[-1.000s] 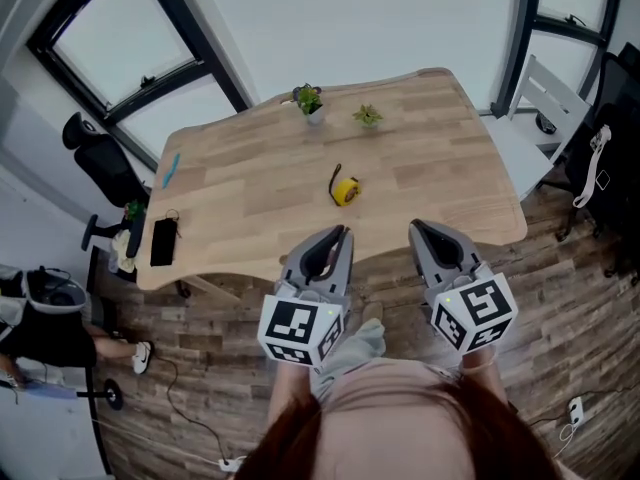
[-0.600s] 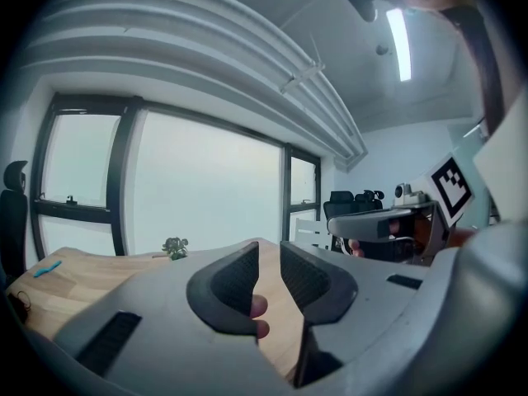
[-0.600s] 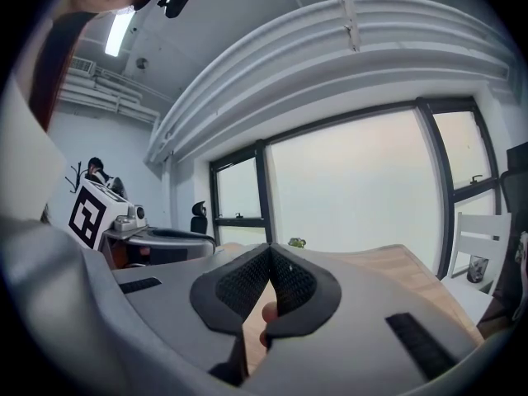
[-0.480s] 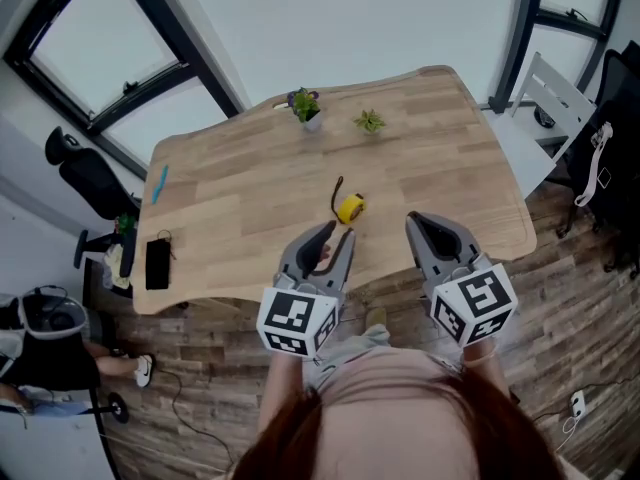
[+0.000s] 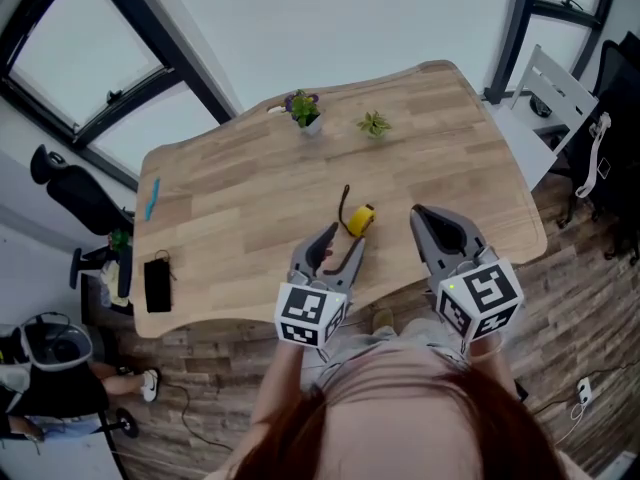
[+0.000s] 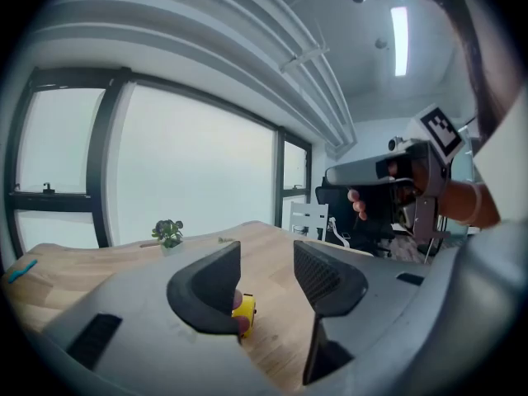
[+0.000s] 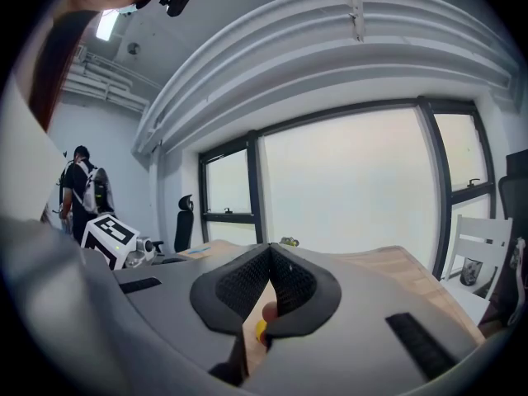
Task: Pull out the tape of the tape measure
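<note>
A small yellow tape measure with a black strap lies on the wooden table, near its front edge. My left gripper hovers just short of it. Its jaws are opening with nothing between them. In the left gripper view the tape measure peeks out past the left jaw, a little beyond the gripper. My right gripper is held over the table's front edge to the right of the tape measure, jaws shut and empty. Through the right gripper, a sliver of yellow shows below the tips.
Two small potted plants stand at the table's far edge. A blue pen and a black phone lie at its left end. A white chair stands at the right and a black office chair at the left.
The left gripper's jaws have gone from shut to apart. Both grippers have come forward over the table's front edge, closer to the tape measure.
</note>
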Demonstrator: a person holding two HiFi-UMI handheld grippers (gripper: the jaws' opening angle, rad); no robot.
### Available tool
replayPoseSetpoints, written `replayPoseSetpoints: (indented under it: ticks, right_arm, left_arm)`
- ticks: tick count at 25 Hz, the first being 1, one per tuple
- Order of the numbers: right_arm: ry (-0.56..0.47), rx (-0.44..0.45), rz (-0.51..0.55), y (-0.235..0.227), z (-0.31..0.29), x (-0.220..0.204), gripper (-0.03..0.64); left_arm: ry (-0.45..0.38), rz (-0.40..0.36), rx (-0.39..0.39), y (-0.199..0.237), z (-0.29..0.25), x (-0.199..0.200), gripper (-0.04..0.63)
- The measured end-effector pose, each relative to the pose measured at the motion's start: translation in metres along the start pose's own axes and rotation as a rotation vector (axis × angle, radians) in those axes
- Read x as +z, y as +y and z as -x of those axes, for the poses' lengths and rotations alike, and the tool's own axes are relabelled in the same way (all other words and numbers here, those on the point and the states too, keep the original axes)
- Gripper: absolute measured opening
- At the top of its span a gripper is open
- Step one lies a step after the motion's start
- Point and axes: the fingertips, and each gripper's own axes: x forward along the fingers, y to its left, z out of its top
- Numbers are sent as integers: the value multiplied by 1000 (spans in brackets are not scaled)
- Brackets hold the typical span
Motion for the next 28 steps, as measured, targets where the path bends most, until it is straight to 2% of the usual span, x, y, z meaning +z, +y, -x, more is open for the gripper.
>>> replayPoseSetpoints:
  ticks: [11,23,28]
  right_arm:
    - [47,-34,42,-12,-12,-10,0]
    - [68,-3,60,-44,-51,-11,-1]
    - [91,4,64,-56,-64,-14,0]
  left_arm:
    - [110,-31,-65,13,-53,-67,233]
    - [251,-63,-70,30,-107,-129,245]
    - [282,-41,-56,39,-120,-149,245]
